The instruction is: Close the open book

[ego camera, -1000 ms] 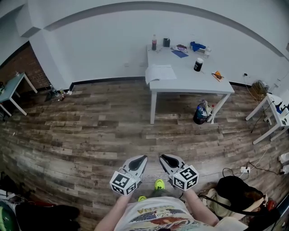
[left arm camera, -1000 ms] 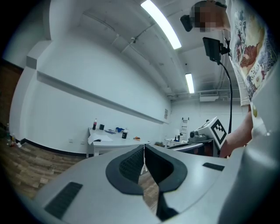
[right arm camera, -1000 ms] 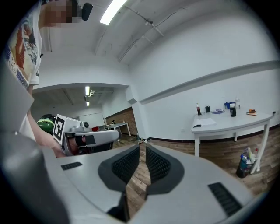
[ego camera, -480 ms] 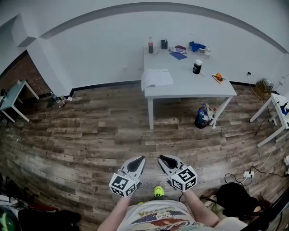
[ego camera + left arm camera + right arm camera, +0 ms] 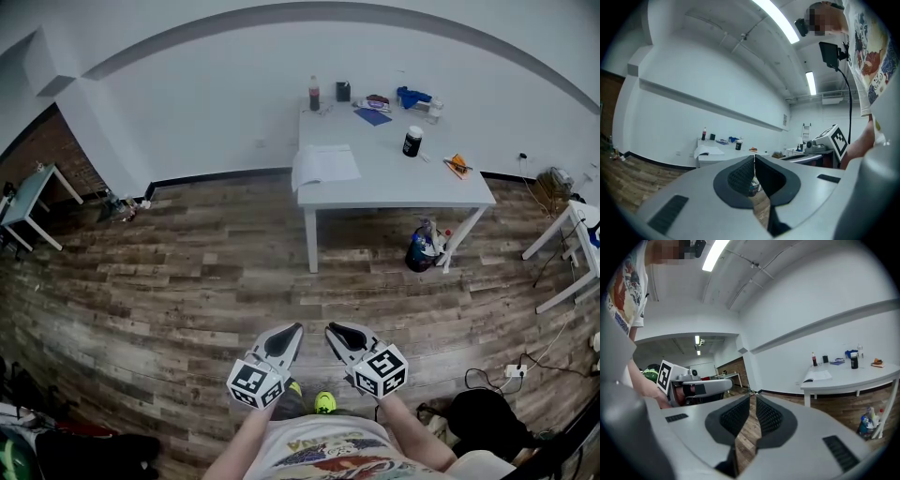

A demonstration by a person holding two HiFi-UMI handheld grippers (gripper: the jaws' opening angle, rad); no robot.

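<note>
The open book [image 5: 323, 164] lies with white pages up at the near left corner of a white table [image 5: 441, 183] across the room. It also shows small and far in the left gripper view [image 5: 708, 151] and the right gripper view [image 5: 818, 376]. My left gripper [image 5: 292, 329] and right gripper [image 5: 334, 329] are held side by side close to the person's body, pointing toward the table, far from the book. Both are shut with nothing between their jaws, as the left gripper [image 5: 754, 157] and right gripper [image 5: 753, 397] views show.
On the table stand a bottle [image 5: 313, 92], a black cup [image 5: 412, 141], blue items [image 5: 410, 97] and an orange item [image 5: 455, 161]. A bag with bottles [image 5: 420, 242] sits by a table leg. Other tables stand at the left [image 5: 28, 192] and right [image 5: 574, 236]. A black bag [image 5: 483, 412] lies nearby on the wooden floor.
The person has walked forward over the wooden floor, and the table with the book now looks slightly nearer. Both grippers keep the same shut pose in front of the body.
</note>
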